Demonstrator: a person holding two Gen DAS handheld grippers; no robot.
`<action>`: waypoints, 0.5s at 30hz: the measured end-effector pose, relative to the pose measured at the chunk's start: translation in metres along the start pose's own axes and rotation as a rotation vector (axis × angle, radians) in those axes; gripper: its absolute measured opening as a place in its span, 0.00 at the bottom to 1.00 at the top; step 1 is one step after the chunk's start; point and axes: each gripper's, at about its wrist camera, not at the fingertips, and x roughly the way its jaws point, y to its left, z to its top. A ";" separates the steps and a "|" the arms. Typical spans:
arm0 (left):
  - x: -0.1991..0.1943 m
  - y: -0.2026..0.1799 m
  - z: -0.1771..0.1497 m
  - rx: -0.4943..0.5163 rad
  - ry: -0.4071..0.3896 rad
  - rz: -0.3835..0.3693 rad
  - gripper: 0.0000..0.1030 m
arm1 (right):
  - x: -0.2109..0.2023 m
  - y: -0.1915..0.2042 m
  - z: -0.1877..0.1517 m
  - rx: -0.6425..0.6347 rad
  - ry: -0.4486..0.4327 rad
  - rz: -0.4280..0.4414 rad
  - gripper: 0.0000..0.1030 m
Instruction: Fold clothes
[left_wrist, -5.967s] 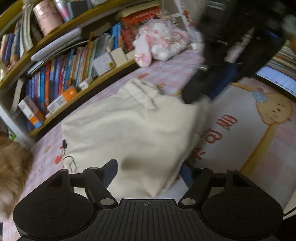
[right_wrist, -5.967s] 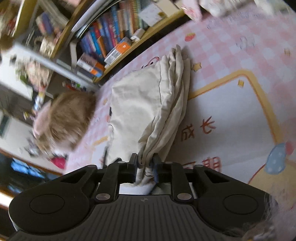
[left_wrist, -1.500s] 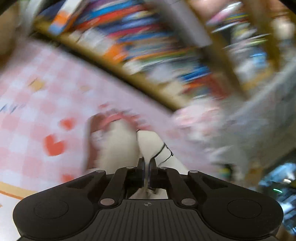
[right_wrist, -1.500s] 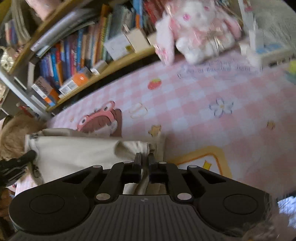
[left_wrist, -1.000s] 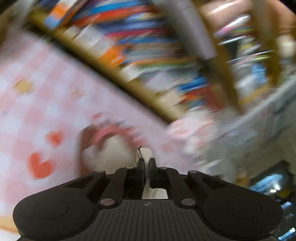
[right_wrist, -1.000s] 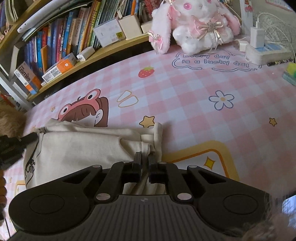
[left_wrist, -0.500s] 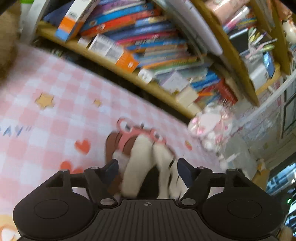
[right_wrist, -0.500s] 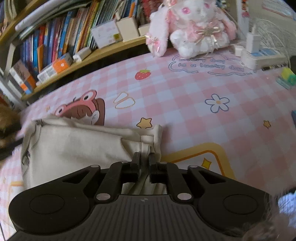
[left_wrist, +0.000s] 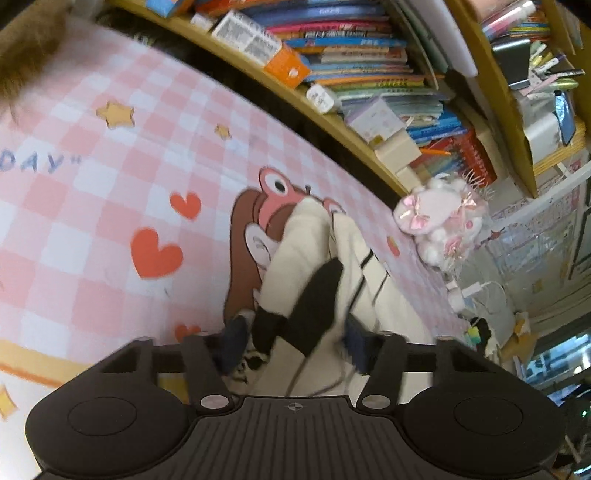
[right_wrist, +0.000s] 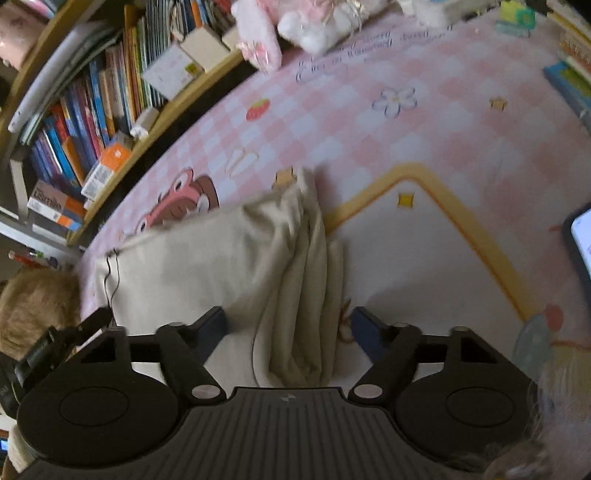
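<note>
A folded cream garment (right_wrist: 229, 254) with a thin black cord lies on the pink checked mat (right_wrist: 369, 122); its stacked fold edges face right. My right gripper (right_wrist: 288, 321) is open just above its near edge, touching nothing. In the left wrist view the same garment (left_wrist: 306, 251) shows end-on with a dark patch on it. My left gripper (left_wrist: 291, 339) is open with the garment's near end between its fingers, not gripped.
A bookshelf (right_wrist: 103, 110) full of books runs along the mat's far edge. A pink and white plush rabbit (left_wrist: 439, 221) sits by it. A furry brown animal (right_wrist: 33, 310) is at the garment's left. A tablet (right_wrist: 580, 236) lies at the right.
Both grippers have opened and let go of the garment. The right gripper has lifted and pulled back. The garment now rests folded on the mat.
</note>
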 end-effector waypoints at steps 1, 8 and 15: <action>-0.001 -0.001 -0.002 -0.008 -0.003 0.007 0.40 | 0.001 0.001 -0.001 -0.004 -0.006 0.005 0.58; -0.023 -0.016 -0.023 0.024 0.011 0.036 0.14 | -0.005 0.019 -0.012 -0.139 -0.068 -0.035 0.29; -0.068 -0.032 -0.065 0.181 0.037 0.043 0.14 | -0.030 0.037 -0.035 -0.391 -0.098 -0.098 0.23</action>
